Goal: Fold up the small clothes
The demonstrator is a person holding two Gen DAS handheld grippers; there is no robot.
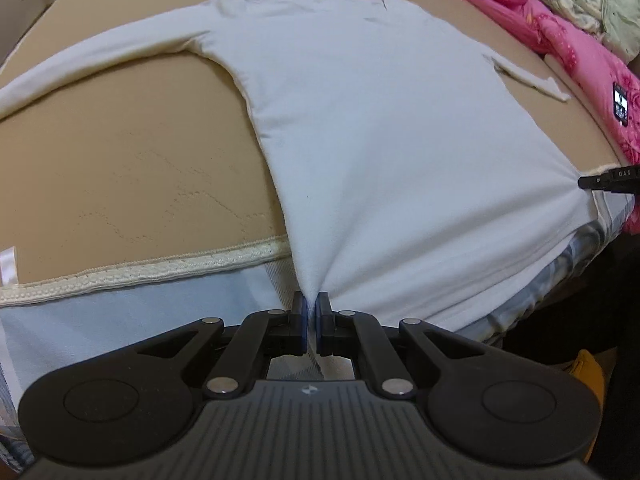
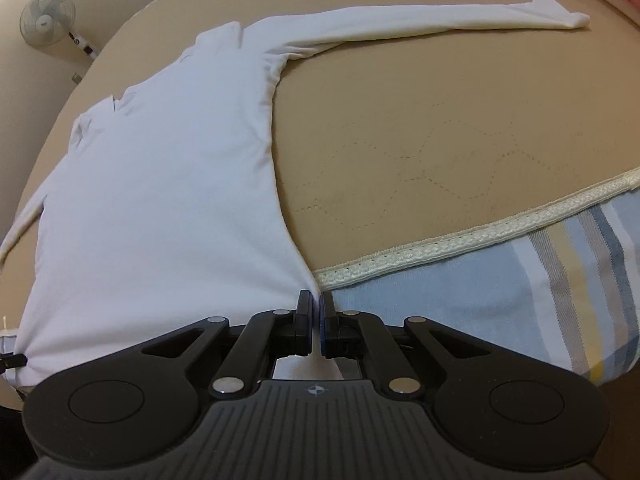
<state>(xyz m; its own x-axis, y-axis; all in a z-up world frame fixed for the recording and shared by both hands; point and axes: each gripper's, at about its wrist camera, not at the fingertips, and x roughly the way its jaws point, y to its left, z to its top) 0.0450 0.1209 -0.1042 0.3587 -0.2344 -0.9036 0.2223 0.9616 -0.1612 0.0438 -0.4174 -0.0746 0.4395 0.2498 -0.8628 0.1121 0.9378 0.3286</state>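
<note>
Broadly, the mattress [image 1: 120,168] carries the white long-sleeved shirt [image 1: 360,140] spread flat, sleeves out, probably ready for folding; left gripper [image 1: 311,306] and right gripper [image 2: 316,304] each have jaws clenched on a hem corner.

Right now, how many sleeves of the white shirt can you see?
2. One sleeve stretches out from the white shirt across the tan mattress; the other sleeve stretches out the opposite way.

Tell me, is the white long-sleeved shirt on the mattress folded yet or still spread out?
Spread out, unfolded. The white shirt lies flat on the mattress, sleeves stretched sideways; only its hem corners are pinched.
</note>
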